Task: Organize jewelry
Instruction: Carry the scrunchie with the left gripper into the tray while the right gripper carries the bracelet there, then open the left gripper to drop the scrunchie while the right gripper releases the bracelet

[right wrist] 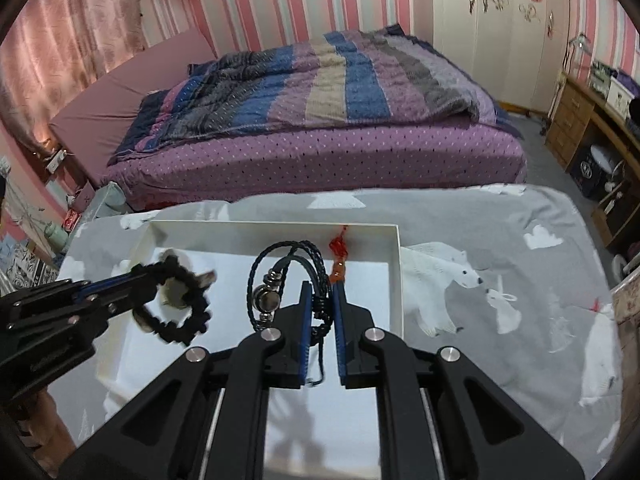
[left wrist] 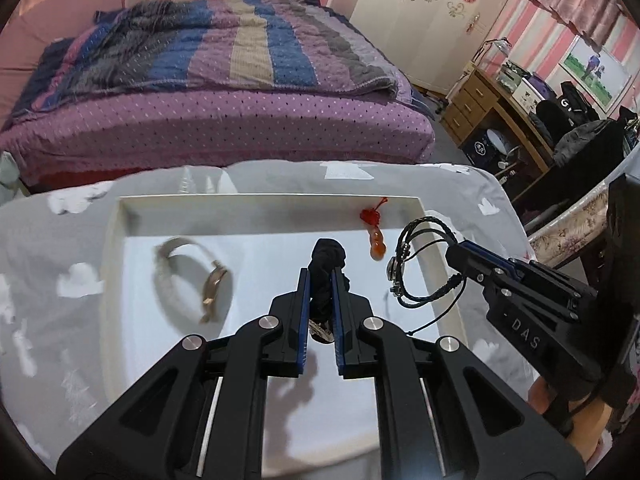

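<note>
White tray (left wrist: 120, 240), frame centre: gold-toned watch (left wrist: 192, 276), red gourd charm (left wrist: 376, 240). Left gripper (left wrist: 321, 280) clamps black scrunchie (left wrist: 326, 264); right gripper (right wrist: 320, 304) clamps black braided cord bracelet (right wrist: 276, 276).

I see a surface draped in a grey cloth (right wrist: 500, 240) printed with white polar bears. A shallow white tray (left wrist: 256, 204) sits directly on the cloth, toward its left half, and in the right wrist view the bear print lies just beside the tray's right wall.
</note>
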`<state>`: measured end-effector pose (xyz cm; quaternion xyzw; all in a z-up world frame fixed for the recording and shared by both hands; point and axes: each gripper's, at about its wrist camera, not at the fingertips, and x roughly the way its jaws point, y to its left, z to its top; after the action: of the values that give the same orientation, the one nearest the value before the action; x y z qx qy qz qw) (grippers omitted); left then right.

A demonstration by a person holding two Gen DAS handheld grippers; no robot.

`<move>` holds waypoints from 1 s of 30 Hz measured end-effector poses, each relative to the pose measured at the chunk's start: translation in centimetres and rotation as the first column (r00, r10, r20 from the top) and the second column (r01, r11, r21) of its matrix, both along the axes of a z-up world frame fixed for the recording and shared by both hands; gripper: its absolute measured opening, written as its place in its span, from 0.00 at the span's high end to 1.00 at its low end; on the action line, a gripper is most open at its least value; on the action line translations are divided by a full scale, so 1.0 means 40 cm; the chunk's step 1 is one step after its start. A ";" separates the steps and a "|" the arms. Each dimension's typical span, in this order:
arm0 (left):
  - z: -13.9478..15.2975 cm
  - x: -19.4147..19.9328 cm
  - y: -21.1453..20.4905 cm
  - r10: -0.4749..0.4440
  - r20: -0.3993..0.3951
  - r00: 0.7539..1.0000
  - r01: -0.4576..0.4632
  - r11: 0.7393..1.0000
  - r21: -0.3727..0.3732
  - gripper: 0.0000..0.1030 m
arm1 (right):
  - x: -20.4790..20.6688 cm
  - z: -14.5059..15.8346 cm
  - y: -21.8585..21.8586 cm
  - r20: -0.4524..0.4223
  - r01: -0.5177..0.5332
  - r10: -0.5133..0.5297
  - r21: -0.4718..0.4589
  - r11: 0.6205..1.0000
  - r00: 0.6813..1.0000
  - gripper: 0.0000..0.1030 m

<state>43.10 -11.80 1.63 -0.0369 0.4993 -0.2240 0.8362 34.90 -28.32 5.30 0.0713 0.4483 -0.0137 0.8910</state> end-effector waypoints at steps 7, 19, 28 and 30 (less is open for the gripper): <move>-0.094 0.069 -0.052 0.026 0.008 1.000 -0.027 0.992 0.123 0.92 | 0.070 -0.092 -0.042 -0.039 0.027 -0.027 0.001 1.000 0.999 0.90; -0.156 0.121 -0.060 0.065 0.024 0.998 -0.069 0.964 0.257 0.92 | 0.142 -0.198 -0.040 -0.103 0.056 -0.065 -0.087 0.995 0.993 0.90; -0.154 0.116 -0.051 0.068 0.022 0.997 -0.072 0.967 0.246 0.90 | 0.160 -0.225 -0.032 -0.126 0.052 -0.063 -0.093 0.994 0.990 0.89; -0.143 0.112 -0.050 0.071 0.023 0.997 -0.075 0.968 0.240 0.90 | 0.160 -0.224 -0.030 -0.134 0.043 -0.057 -0.105 0.994 0.989 0.89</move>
<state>47.58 -13.81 -4.10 0.0479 0.5152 -0.1313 0.8456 41.30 -29.52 -3.67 0.0358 0.5053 -0.0637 0.8599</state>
